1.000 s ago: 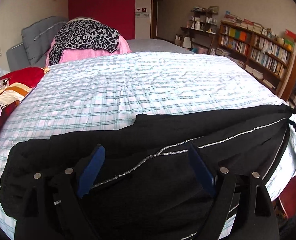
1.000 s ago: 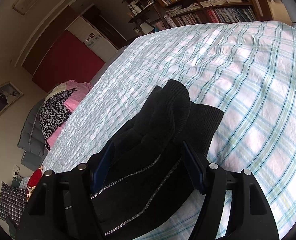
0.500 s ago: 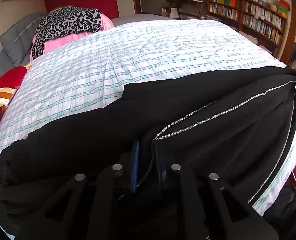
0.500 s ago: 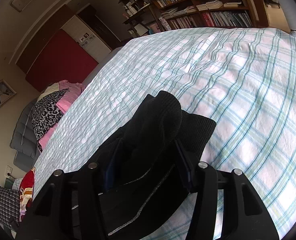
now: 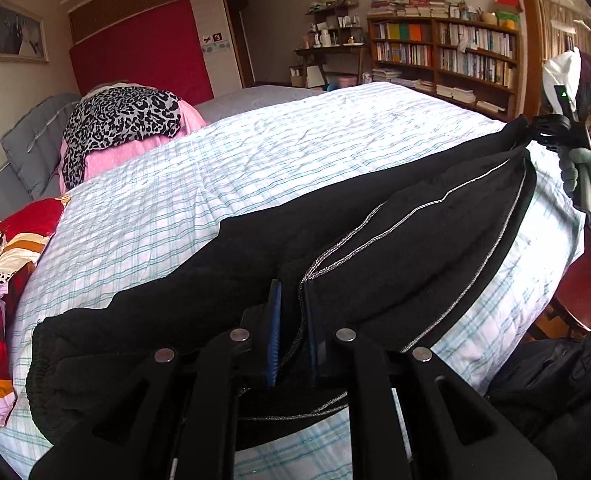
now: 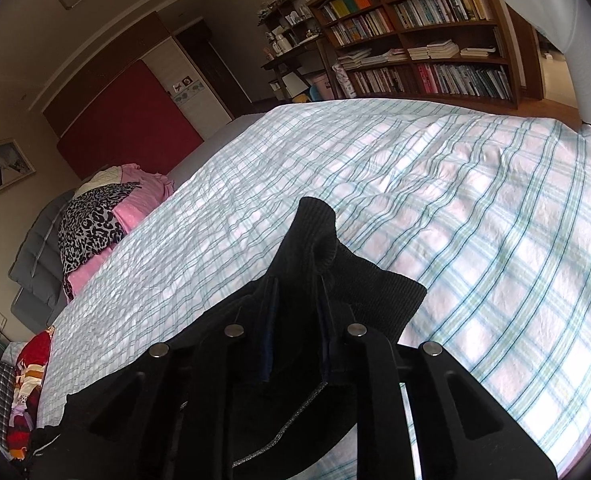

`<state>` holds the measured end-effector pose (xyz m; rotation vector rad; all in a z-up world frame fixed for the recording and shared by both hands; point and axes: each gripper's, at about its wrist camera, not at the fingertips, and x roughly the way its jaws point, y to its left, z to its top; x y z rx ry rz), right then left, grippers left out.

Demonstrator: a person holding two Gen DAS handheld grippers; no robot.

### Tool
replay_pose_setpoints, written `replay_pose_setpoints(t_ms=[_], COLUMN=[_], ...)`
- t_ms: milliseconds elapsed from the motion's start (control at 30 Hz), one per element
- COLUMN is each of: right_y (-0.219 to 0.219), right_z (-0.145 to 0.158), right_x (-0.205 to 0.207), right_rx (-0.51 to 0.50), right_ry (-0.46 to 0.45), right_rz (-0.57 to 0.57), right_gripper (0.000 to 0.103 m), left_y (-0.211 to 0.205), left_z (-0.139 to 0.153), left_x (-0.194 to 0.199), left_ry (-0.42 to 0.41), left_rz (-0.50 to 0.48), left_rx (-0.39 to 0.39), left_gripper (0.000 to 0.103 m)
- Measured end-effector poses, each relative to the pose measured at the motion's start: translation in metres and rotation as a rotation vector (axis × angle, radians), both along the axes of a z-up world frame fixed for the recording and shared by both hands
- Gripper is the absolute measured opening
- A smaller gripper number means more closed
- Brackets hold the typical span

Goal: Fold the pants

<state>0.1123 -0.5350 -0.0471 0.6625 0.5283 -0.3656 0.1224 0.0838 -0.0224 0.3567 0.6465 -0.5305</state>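
Note:
Black pants (image 5: 375, 240) with a thin silver side stripe lie stretched across the near edge of a bed with a plaid sheet (image 5: 255, 160). My left gripper (image 5: 291, 312) is shut on the pants fabric at the stripe, near the waist end. My right gripper (image 6: 295, 304) is shut on the ribbed ankle cuff (image 6: 315, 236), which bunches up above the fingers. In the left wrist view the right gripper (image 5: 551, 128) shows at the far right, held by a gloved hand, with the leg end pulled taut.
A pile of pink and leopard-print bedding (image 5: 123, 128) sits at the bed's far left by a grey headboard. A red patterned quilt (image 5: 3, 264) lies at the left edge. Bookshelves (image 5: 447, 56) stand beyond the bed. The far plaid sheet is bare.
Both grippers went from open to shut on the pants. The left closed on the stripe seam, the right on the cuff. The pants are now lifted slightly and pulled taut.

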Motion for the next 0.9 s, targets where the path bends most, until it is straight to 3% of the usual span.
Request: replay_pose_setpoints(t_ms=[200,333,433,600,767,833,900], right_y=[-0.006,-0.006,-0.012,-0.036,-0.033,-0.029,-0.023], right_z=[0.0,0.025,0.041,0.004,-0.021,-0.024,-0.024], right_x=[0.01,0.006,-0.011,-0.024,-0.036,-0.035,-0.029], right_rx=[0.003,-0.016,-0.075,0.021,0.109,0.146,0.154], right_ry=[-0.015,-0.132,-0.203,-0.086,-0.063,-0.072,-0.055], right_rz=[0.008,0.03,-0.019,-0.065,-0.053,-0.02,-0.001], right_gripper=[0.015,0.012,0.007,0.007,0.022,0.037,0.037], left_y=[0.015,0.014,0.015,0.017,0.018,0.018,0.018], left_z=[-0.034,-0.055,-0.057,-0.057,-0.054,-0.053,-0.052], left_x=[-0.013,-0.011,-0.01,-0.015,-0.014,-0.016,-0.017], left_ry=[0.094,0.142,0.14,0.128,0.126,0.122,0.119], left_rz=[0.025,0.041,0.041,0.021,0.022,0.022,0.024], left_rx=[-0.026,-0.009,-0.02,-0.016,-0.02,-0.018,-0.021], left_gripper=[0.01,0.01,0.01,0.011,0.011,0.011,0.011])
